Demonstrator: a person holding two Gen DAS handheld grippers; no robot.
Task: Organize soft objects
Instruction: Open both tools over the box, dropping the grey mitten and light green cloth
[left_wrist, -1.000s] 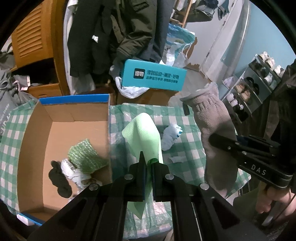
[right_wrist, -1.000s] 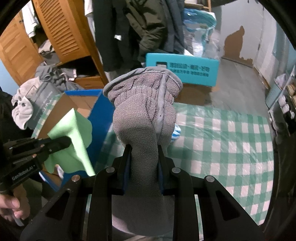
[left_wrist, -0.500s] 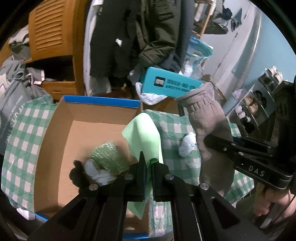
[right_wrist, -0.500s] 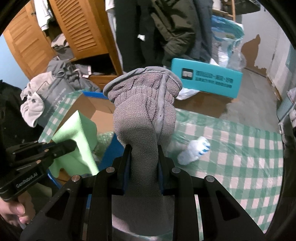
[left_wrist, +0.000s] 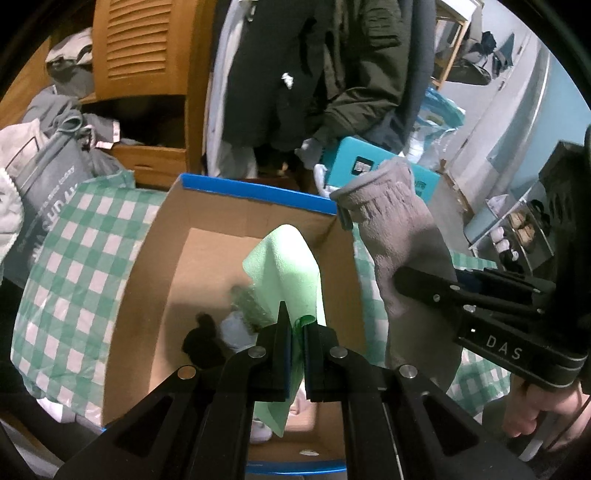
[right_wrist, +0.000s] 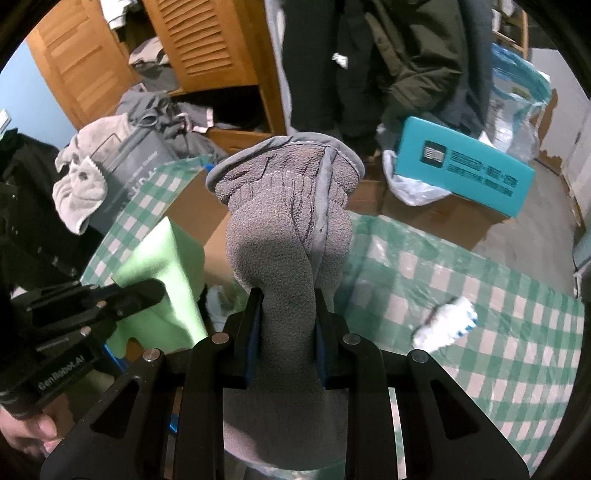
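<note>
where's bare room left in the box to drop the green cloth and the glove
The cardboard box has a bare floor along its left wall and toward the far blue-edged wall. It is crowded near the middle front, where a black item and a white item lie. The left claw holds the green cloth over that pile.

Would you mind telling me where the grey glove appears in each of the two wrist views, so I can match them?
Left wrist view: the grey glove is right of centre, clamped in the right gripper that enters from the right, beside the cardboard box.
Right wrist view: the grey glove fills the centre, rising from that gripper's shut jaws.
Shared landmark: the teal box behind the table.
</note>
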